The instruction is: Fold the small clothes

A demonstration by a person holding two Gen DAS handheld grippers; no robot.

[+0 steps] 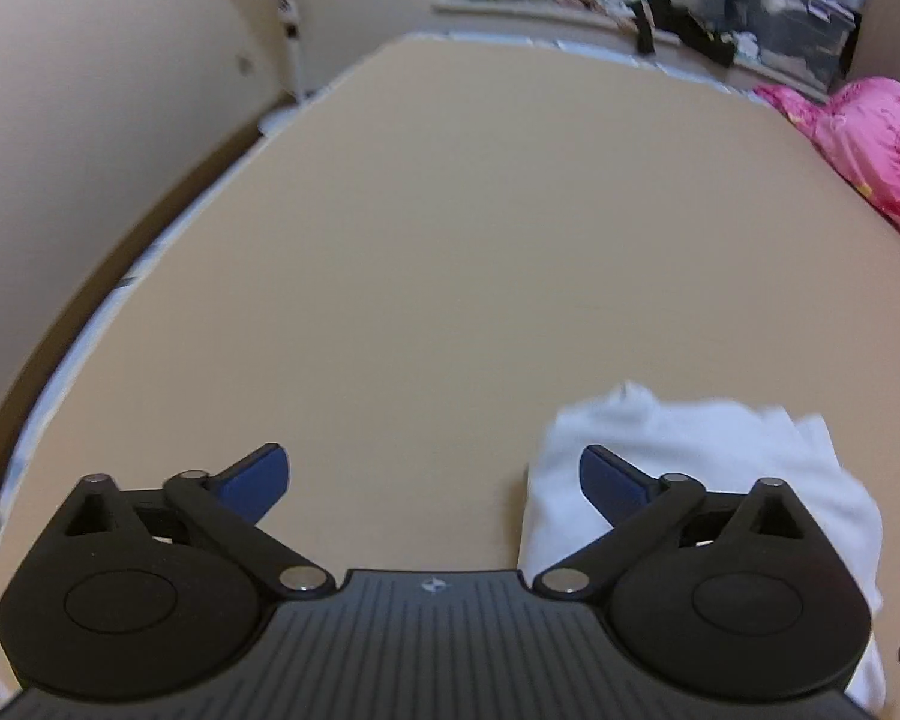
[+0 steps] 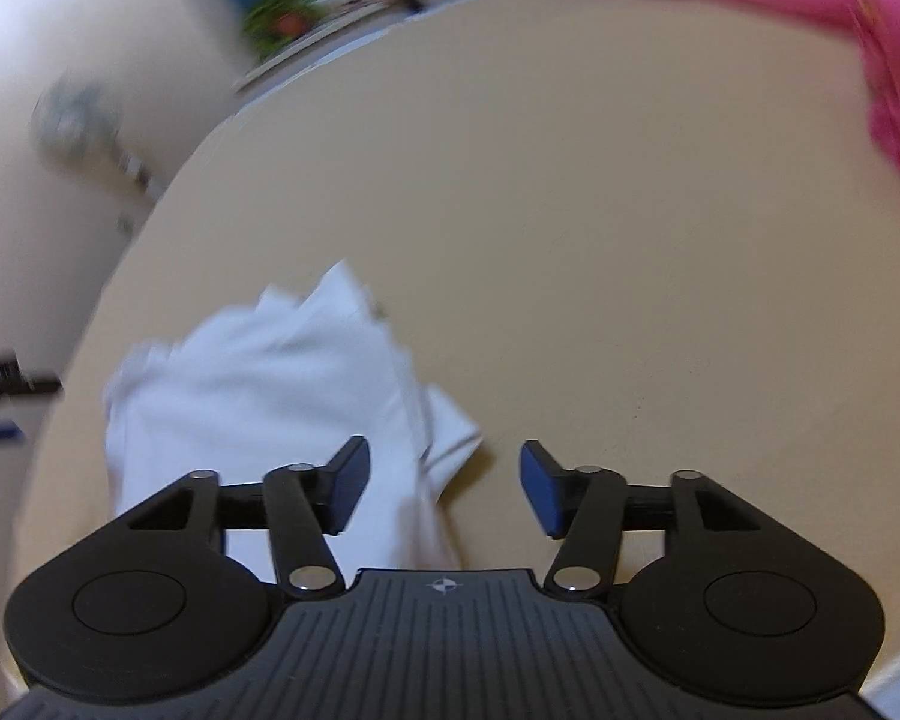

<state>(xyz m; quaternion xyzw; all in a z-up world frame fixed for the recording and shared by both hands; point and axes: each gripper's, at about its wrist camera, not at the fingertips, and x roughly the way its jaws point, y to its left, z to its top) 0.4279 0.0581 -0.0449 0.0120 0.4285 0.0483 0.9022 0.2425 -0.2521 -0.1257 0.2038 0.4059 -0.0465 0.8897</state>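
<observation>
Both tongs [image 1: 432, 483] [image 2: 444, 489] agape — white garment [image 2: 270, 384] folded, rumpled.

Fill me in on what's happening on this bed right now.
A person is folding small clothes with a handheld gripper in each hand. A white garment lies folded on the tan surface. The left gripper and the right gripper both hover above it with jaws open, holding nothing. A pink blanket sits bunched at the far side.

Left gripper [image 1: 433, 483] gapes empty beside white garment [image 1: 708, 468].
</observation>
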